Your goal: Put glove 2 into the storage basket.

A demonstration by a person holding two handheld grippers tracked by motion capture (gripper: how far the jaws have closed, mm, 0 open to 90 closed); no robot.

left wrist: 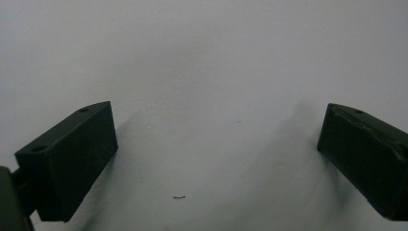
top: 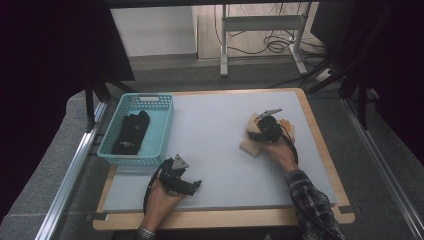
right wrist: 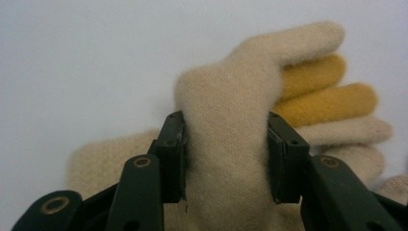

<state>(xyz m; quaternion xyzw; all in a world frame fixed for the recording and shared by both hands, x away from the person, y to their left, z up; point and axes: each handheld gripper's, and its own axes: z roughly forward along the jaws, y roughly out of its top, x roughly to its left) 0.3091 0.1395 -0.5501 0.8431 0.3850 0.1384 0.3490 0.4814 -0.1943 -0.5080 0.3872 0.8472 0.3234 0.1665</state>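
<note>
Lying at right of centre on the worktop (top: 215,150), the cream glove (right wrist: 226,144) — soft, light, easily bunched — is pinched by the right gripper (right wrist: 226,159) fingers across a raised fold; the left gripper (left wrist: 216,159) fingers are held apart, empty.

Bench: a pale grey-white mat (top: 220,150) covers the bench (top: 320,145), whose light wooden rim shows along the right, left and near sides.
Floor: grey carpet (top: 400,150) lies around the bench; farther back the floor turns to light wood (top: 210,35).
Rails: silver metal rails (top: 70,175) run along the bench's left and right sides.
Furniture: a white metal frame (top: 262,22) stands at the back, black cables (top: 275,45) loose beneath it.
Wall: a white panel (top: 152,30) stands back left.
Curtains: black drapes (top: 45,75) close both sides.
Light: even, soft, dim at the edges.
</note>
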